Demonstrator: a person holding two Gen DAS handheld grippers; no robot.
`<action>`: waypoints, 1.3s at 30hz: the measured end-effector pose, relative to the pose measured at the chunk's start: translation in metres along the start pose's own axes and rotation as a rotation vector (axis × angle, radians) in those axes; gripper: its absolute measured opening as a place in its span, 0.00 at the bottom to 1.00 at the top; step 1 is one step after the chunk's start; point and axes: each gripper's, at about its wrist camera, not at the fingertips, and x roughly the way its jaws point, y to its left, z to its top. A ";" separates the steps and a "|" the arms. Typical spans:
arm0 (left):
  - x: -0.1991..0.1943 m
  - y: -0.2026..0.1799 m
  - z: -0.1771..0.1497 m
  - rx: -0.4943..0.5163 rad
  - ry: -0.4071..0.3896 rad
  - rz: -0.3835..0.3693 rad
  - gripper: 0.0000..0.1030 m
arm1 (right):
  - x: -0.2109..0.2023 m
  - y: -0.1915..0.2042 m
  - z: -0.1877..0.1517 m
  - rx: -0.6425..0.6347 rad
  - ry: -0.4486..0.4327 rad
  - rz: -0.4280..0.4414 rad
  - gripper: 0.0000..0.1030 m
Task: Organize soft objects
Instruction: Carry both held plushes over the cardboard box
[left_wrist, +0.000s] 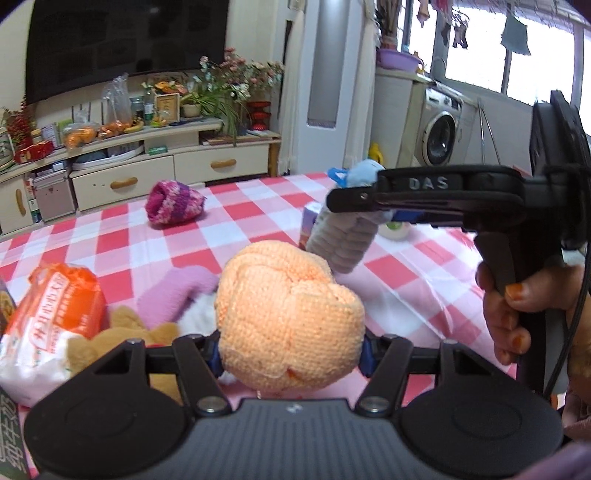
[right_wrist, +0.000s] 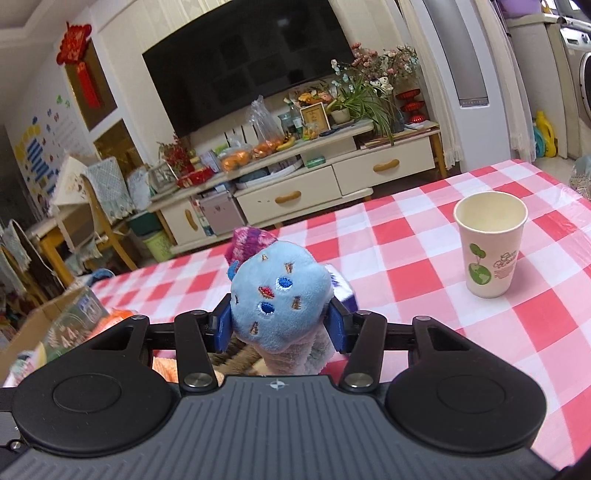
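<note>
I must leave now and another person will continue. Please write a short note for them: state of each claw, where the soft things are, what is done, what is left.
Left claw: shut on the orange knitted ball, held above the table.
Right claw: shut on the blue plush toy, also off the table.
Purple knitted hat: lying alone at the far side of the table.
Pink plush and brown plush: lying below the left claw.
Done: two toys picked up.
Left: place both, then probably the rest. No target place is visible.

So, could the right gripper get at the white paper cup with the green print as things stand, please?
Probably not yet: the right gripper is shut on a light blue plush toy, so its jaws are occupied. Otherwise the checked tablecloth between it and the white paper cup looks free.
</note>
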 end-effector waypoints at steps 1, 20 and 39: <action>-0.003 0.002 0.001 -0.009 -0.007 0.002 0.61 | -0.001 0.002 0.001 0.004 -0.002 0.005 0.61; -0.060 0.061 0.008 -0.124 -0.138 0.131 0.61 | 0.005 0.068 -0.002 -0.064 0.026 0.062 0.61; -0.118 0.137 0.009 -0.245 -0.226 0.433 0.62 | 0.027 0.170 -0.005 -0.213 0.046 0.217 0.61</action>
